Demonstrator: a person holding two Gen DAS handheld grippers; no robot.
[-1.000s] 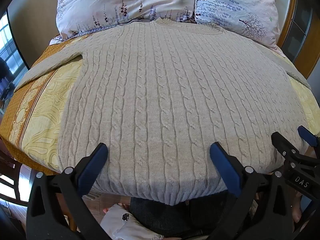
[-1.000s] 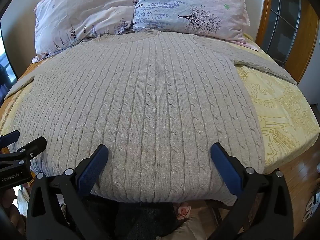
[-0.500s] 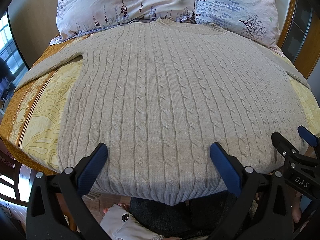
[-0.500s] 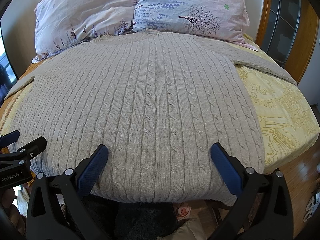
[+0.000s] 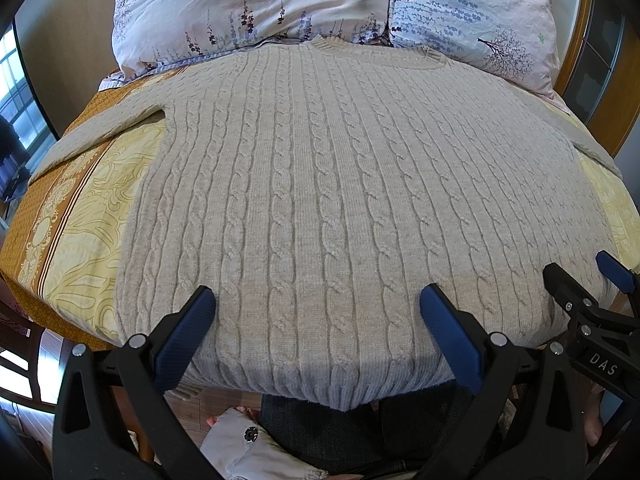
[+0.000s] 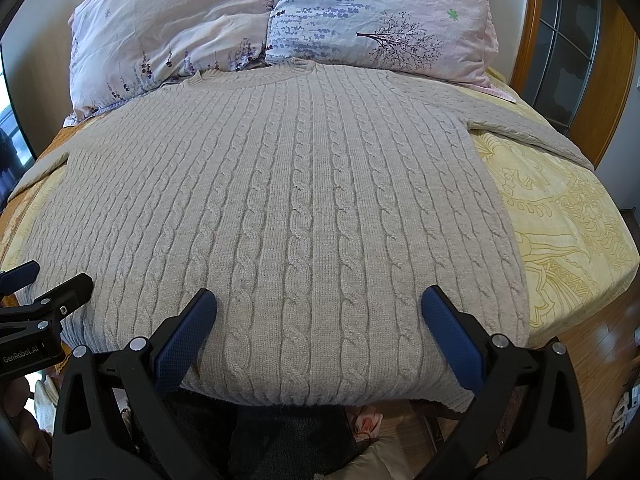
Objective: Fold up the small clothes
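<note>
Nothing has moved: our left gripper (image 5: 316, 312) and right gripper (image 6: 318, 312) hover spread wide over the soft, thick cable-knit sweater (image 5: 340, 200), best pinched near its hem corners at the bed's (image 6: 568, 220) near edge.

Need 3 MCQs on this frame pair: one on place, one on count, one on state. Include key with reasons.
1. Where does the collar of the cable-knit sweater lie?
A. against the pillows
B. over the bed's near edge
C. folded under the body

2. How many floral pillows are at the head of the bed?
A. one
B. two
C. four

3. How are the grippers?
A. both shut on the hem
B. left shut, right open
C. both open, holding nothing

Key: 1 A, the collar meets the left pillow and the right pillow. 2 B, just those two show in each view. 3 C, the left gripper and the right gripper have their fingers spread wide over the sweater.
</note>
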